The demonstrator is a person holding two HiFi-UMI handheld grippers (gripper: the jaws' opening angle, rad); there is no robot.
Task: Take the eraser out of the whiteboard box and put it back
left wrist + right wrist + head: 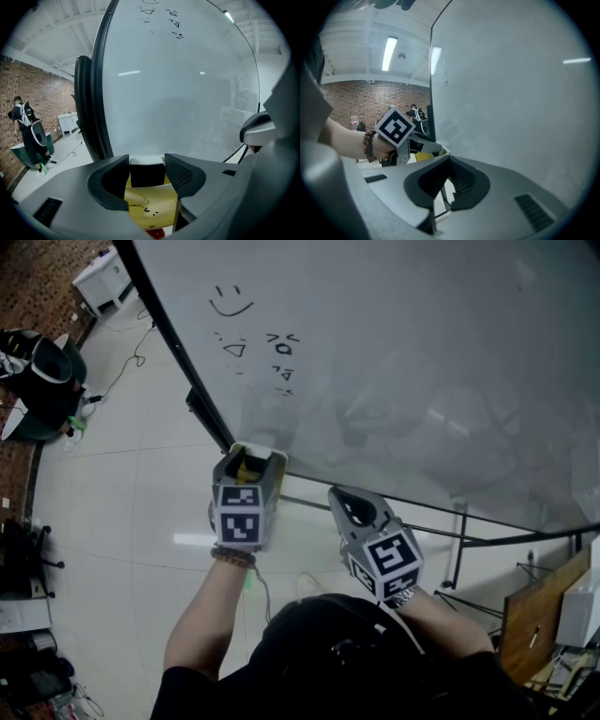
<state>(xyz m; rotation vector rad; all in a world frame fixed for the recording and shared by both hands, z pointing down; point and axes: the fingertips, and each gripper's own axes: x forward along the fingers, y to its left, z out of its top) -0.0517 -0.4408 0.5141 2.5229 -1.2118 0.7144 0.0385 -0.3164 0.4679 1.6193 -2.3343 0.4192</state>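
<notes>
A black eraser [146, 172] with a white top stands at the far end of a yellow-lined box [151, 206] fixed at the whiteboard's [422, 362] lower edge. In the left gripper view the eraser fills the gap between the two jaws, and my left gripper [146, 165] is shut on it. From the head view the left gripper [250, 463] reaches into the pale-rimmed box [263, 450], and only yellow shows between its jaws. My right gripper [346, 499] hangs to the right, below the board's edge. It is shut and holds nothing, as the right gripper view [450, 174] shows.
Small drawings [253, 343] mark the whiteboard's upper left. Its black frame [173, 343] runs down to the box, and thin stand legs [459, 540] sit lower right. A person [28, 131] stands far left by a green chair [42, 381]. A wooden board [534, 615] leans at the right.
</notes>
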